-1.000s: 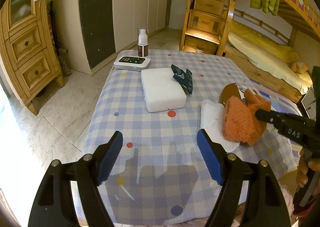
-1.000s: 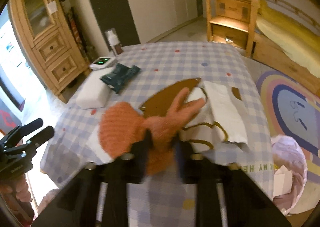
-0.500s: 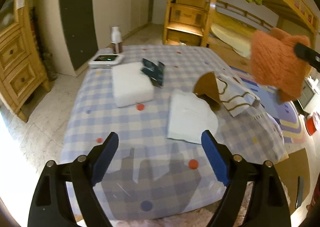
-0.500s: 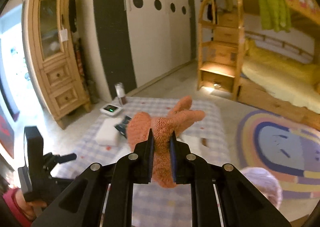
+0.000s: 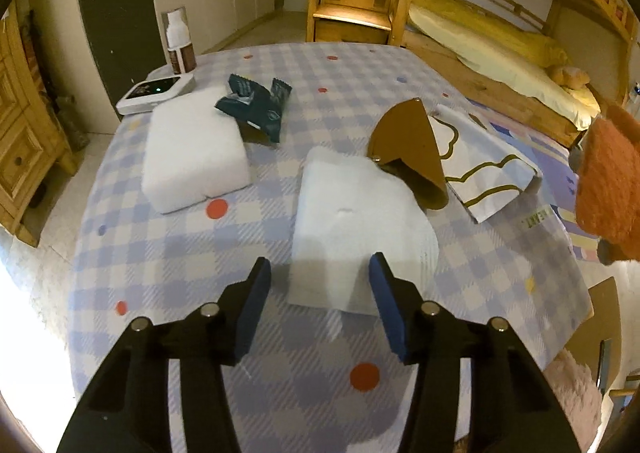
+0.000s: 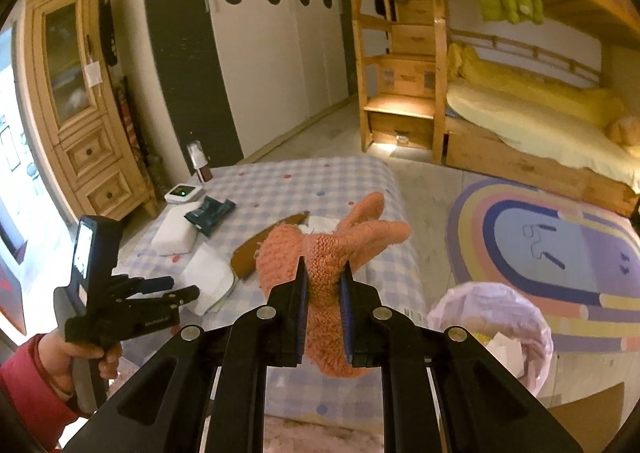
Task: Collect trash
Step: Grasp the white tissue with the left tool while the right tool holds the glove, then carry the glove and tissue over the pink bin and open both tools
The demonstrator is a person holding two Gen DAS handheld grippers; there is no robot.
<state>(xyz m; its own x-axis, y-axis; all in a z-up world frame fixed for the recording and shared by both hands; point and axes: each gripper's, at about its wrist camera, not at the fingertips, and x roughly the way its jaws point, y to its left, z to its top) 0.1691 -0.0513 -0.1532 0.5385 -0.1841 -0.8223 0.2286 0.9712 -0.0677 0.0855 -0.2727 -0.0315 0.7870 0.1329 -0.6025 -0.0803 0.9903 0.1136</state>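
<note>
my right gripper point(image 6: 323, 285) was clamped on the orange glove point(image 6: 332, 253); the bin bag point(image 6: 496, 317) lay at four o'clock, so i aimed to release squarely above it. my left gripper point(image 5: 318, 293) hung with fingers apart.

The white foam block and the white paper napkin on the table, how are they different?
The white foam block is thick, with tall sides; the white paper napkin is thin and lies nearly flat. The foam block has a dark blue wrapper resting on its far corner; the napkin has the brown cardboard piece at its far edge. The napkin lies just ahead of the open left gripper; the block lies farther off. Both are white and rest on the checked tablecloth.
</note>
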